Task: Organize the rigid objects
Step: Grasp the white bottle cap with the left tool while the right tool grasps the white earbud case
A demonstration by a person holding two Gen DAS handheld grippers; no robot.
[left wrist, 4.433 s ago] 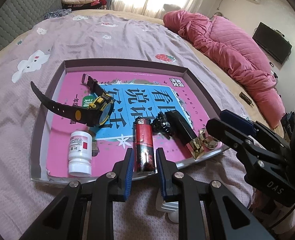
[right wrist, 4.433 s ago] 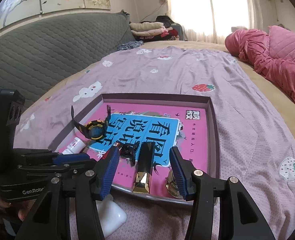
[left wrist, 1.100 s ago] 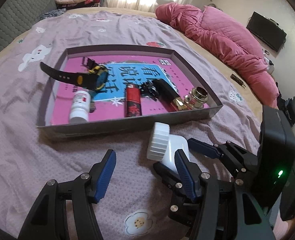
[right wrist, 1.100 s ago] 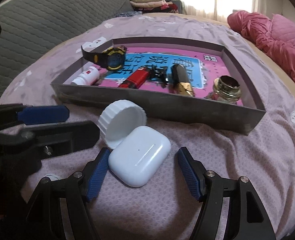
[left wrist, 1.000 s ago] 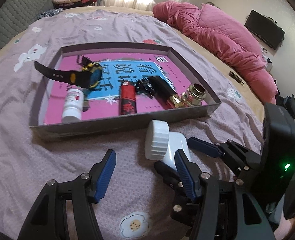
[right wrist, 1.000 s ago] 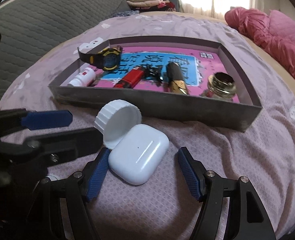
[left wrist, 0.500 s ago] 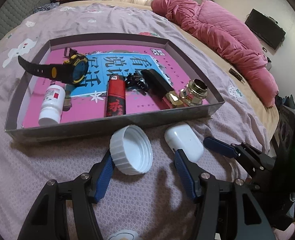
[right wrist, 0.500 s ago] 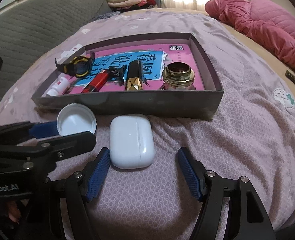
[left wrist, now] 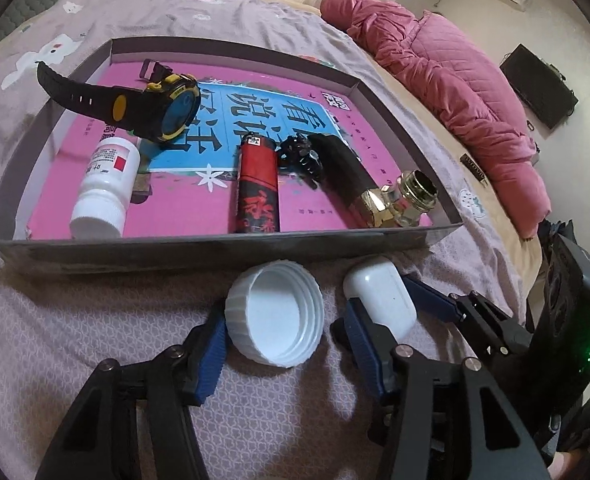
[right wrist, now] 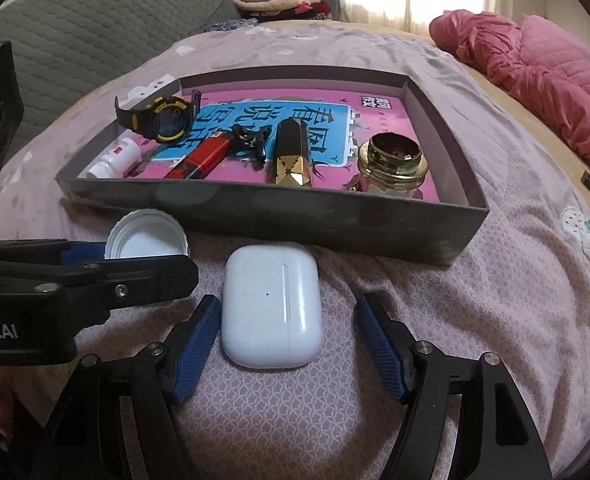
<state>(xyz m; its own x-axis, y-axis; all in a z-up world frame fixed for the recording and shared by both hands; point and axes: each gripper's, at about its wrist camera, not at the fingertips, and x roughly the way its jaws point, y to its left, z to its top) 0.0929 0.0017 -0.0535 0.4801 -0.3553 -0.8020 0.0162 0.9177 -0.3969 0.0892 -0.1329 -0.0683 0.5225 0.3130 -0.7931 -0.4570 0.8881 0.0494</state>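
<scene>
Inside the tray, six items were already laid; outside its near wall, a cap and earbud case were straddled by parted fingers of the left gripper and right gripper.

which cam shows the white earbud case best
The right wrist view. There the earbud case lies whole and centred between the open jaws of the right gripper, with lid seam and dot visible. In the left wrist view it sits off to the right, partly hidden behind a blue finger pad of the left gripper.
</scene>
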